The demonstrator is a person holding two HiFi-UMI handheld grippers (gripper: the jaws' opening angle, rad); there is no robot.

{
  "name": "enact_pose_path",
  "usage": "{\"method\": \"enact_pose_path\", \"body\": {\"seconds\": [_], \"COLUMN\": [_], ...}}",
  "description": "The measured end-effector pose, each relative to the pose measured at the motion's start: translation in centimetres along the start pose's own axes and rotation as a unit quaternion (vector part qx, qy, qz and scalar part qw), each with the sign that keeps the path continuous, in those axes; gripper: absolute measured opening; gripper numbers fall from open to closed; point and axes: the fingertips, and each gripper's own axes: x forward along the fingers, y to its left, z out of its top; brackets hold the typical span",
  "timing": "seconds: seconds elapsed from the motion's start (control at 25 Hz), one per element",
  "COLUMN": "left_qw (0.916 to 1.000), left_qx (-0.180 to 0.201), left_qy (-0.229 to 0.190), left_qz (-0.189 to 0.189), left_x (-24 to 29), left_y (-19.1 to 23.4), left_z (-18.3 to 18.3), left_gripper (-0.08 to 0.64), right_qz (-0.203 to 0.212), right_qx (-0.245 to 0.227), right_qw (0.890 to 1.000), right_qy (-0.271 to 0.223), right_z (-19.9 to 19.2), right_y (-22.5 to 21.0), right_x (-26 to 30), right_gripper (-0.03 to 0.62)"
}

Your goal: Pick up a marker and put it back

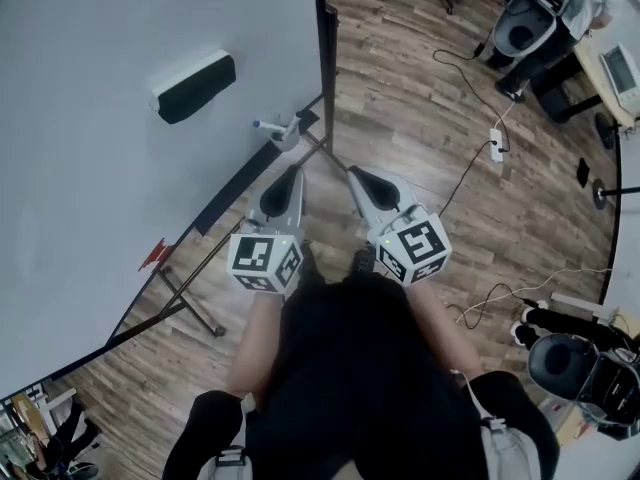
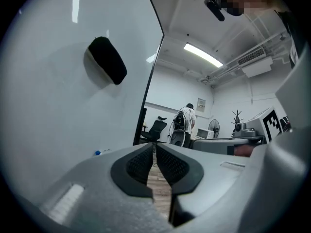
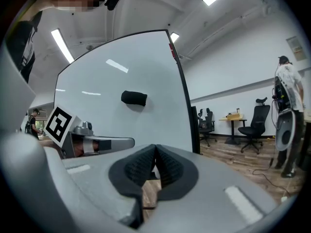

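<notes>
Both pairs of jaws are pressed together with nothing between them, the left gripper (image 1: 293,171) and the right gripper (image 1: 352,172) held side by side and pointing toward the lower corner of the whiteboard (image 1: 90,168). The marker (image 1: 268,125), white with a blue end, lies on a small ledge (image 1: 289,134) at the board's bottom edge. It is just ahead of the left gripper and a little to its left. My worry is that closed jaws arriving at that ledge would shove the marker along or tip it onto the floor rather than take it, so they need to part first. The ledge looks narrow, so a sideways nudge could knock the marker off, and a push on the board itself might rock its stand (image 1: 195,303). The eraser (image 1: 195,86) sits higher on the board, well apart from the marker. The board's dark side edge is close by the ledge and leaves little room on that side. A cable (image 1: 470,168) trails over the floor to the right, clear of the reach.
</notes>
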Motion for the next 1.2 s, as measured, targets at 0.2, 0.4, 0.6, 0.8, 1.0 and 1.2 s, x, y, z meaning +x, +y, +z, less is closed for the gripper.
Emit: {"method": "enact_pose_path", "body": {"seconds": [0.2, 0.4, 0.6, 0.8, 1.0, 1.2], "left_qw": [0.9999, 0.9997, 0.9992, 0.9984, 0.9972, 0.9942], "left_qx": [-0.004, -0.003, -0.007, -0.013, -0.023, -0.039], "left_qy": [0.011, 0.023, 0.039, 0.051, 0.051, 0.054], "left_qz": [-0.006, -0.005, 0.005, 0.021, 0.05, 0.083], "left_x": [1.5, 2.5, 3.1, 4.0, 4.8, 5.9], "left_y": [2.5, 4.3, 6.3, 8.5, 10.8, 13.1], "left_z": [-0.7, -1.6, -3.1, -4.5, -5.2, -6.1], "left_gripper": [0.015, 0.015, 0.033, 0.072, 0.09, 0.107], "right_qz": [-0.016, -0.031, -0.041, -0.05, -0.055, -0.06], "right_qx": [-0.001, 0.001, 0.003, 0.0, -0.003, -0.005], "right_qw": [1.0, 1.0, 0.999, 0.999, 0.998, 0.998], "right_qy": [0.002, 0.005, 0.012, 0.021, 0.029, 0.037], "right_z": [0.0, -0.2, -0.7, -1.2, -1.6, -1.8], "right_y": [-0.2, -0.3, 0.0, 0.3, 0.8, 1.4], "right_x": [1.6, 2.5, 2.8, 2.9, 3.1, 3.3], "right_gripper": [0.002, 0.002, 0.002, 0.002, 0.002, 0.002]}}
